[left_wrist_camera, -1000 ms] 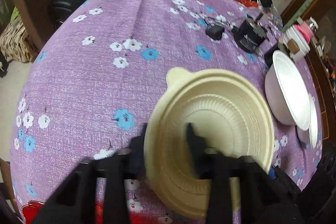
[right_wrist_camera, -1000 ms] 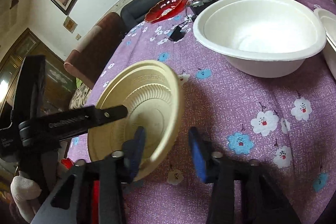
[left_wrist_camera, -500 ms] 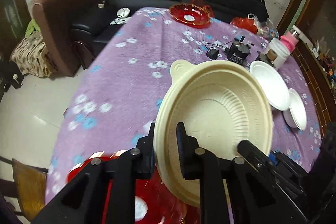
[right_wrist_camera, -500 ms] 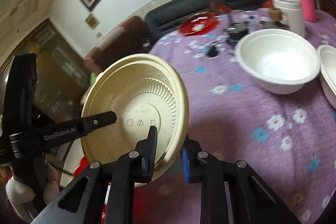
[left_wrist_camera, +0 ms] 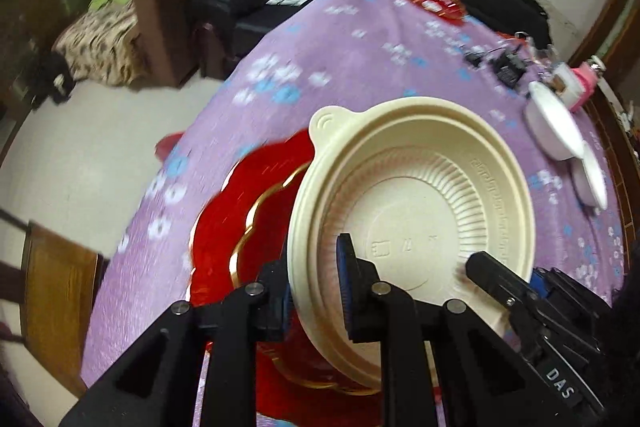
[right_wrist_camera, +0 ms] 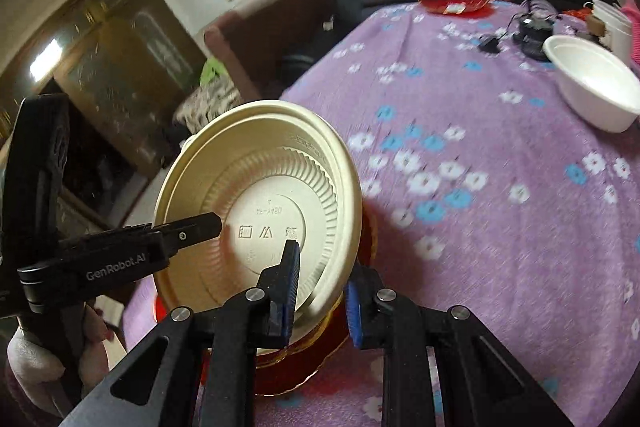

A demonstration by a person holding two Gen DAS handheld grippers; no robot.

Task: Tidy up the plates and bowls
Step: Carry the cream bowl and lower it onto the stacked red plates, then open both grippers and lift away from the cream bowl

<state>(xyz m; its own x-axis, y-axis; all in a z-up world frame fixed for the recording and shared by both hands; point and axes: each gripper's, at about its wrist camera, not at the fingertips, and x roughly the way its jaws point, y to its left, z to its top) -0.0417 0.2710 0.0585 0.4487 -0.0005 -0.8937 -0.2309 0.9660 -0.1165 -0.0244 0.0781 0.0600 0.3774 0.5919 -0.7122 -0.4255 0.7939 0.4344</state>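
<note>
Left wrist view: the left gripper (left_wrist_camera: 314,283) pinches the rim of the cream bowl (left_wrist_camera: 416,211), one finger inside the bowl and the other outside it. The bowl is tilted above the red plate (left_wrist_camera: 236,227), which lies on the purple flowered tablecloth (left_wrist_camera: 352,67). The right gripper (left_wrist_camera: 516,299) reaches to the bowl's opposite rim. Well beyond the bowl sit a white bowl (left_wrist_camera: 554,125) and a second white dish (left_wrist_camera: 592,179) just beside it.

Right wrist view: the right gripper (right_wrist_camera: 320,291) has its fingers on either side of the cream bowl's (right_wrist_camera: 260,211) rim; whether they press it I cannot tell. The left gripper (right_wrist_camera: 192,231) touches the bowl's far side. Under the bowl shows the red plate (right_wrist_camera: 304,363). Far across the cloth from the bowl stands the white bowl (right_wrist_camera: 592,87).
</note>
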